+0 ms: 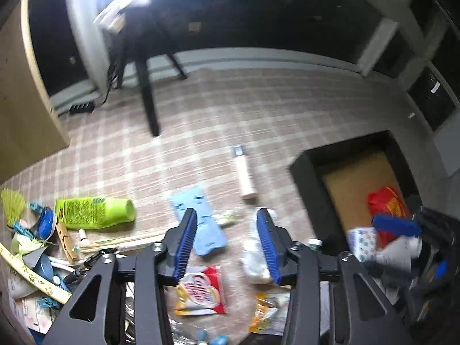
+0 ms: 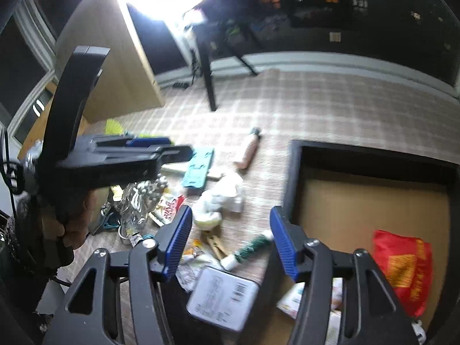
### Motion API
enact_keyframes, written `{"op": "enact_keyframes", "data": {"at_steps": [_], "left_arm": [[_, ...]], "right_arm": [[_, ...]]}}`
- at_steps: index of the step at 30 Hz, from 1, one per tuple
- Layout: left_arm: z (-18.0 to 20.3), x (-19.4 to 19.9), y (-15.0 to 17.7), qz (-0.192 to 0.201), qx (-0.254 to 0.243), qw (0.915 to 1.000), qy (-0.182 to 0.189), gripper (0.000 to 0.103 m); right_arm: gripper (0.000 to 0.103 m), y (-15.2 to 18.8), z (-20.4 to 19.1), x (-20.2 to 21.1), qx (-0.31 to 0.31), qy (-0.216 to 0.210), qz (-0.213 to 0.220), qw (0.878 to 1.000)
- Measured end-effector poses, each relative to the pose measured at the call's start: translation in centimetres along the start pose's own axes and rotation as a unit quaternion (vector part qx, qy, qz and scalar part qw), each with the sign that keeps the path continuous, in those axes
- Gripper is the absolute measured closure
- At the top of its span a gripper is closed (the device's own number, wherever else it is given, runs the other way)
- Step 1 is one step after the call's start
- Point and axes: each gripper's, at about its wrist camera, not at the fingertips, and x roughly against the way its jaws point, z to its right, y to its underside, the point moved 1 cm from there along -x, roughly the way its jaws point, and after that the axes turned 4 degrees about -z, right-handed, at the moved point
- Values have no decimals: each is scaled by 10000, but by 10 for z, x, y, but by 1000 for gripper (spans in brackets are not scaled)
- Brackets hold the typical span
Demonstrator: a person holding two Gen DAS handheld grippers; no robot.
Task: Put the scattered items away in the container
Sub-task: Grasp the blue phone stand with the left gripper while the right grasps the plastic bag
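Both hands are between pickups here, hovering over the litter on the checked carpet (image 1: 258, 109). Starting at the left of the left wrist view: a heap of odds and ends at nine o'clock, and just beside it the green bottle (image 1: 95, 211), lying flat, long axis running nine to three, open mouth toward three o'clock. Moving across, the blue strip (image 1: 198, 221) lies on the floor, its long axis tilted from eleven to five.

The left gripper (image 1: 227, 245) has its jaws standing apart with nothing between the pads; only carpet and a red-and-white sachet (image 1: 201, 290) show below. Beyond it, the pale tube (image 1: 244, 175) lies with its dark cap toward twelve, long axis roughly twelve to six.

Over at three o'clock sits the black box (image 1: 304, 172), a red packet (image 1: 388, 204) already inside on its brown floor.

Switching to the right wrist view: the right gripper (image 2: 230, 243) is spread wide, empty too, with a grey flat pack (image 2: 222, 302) and a green-wrapped roll (image 2: 250, 248) under it. The roll points seven to one.

My read: this is the reach for the next item. The next move calls for choosing one loose piece, squaring the jaws across its short side, then dropping in and closing.
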Motion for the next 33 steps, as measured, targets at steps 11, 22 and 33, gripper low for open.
{"op": "enact_keyframes", "data": {"at_steps": [11,22,33], "left_arm": [[-35,-51,-12,-708,545,9960,98,49],[-35,-83,-17,-993,660,9929,61,49],[-31,-87,-22,-824,459,9951,-285,60]], "right_arm": [[45,-13,-18,-70,-159,13,-703,9974],[45,-19,-11,-89,-563,35,-820,9950],[53,-20,-11,-107,-491,230,-746,9957]]}}
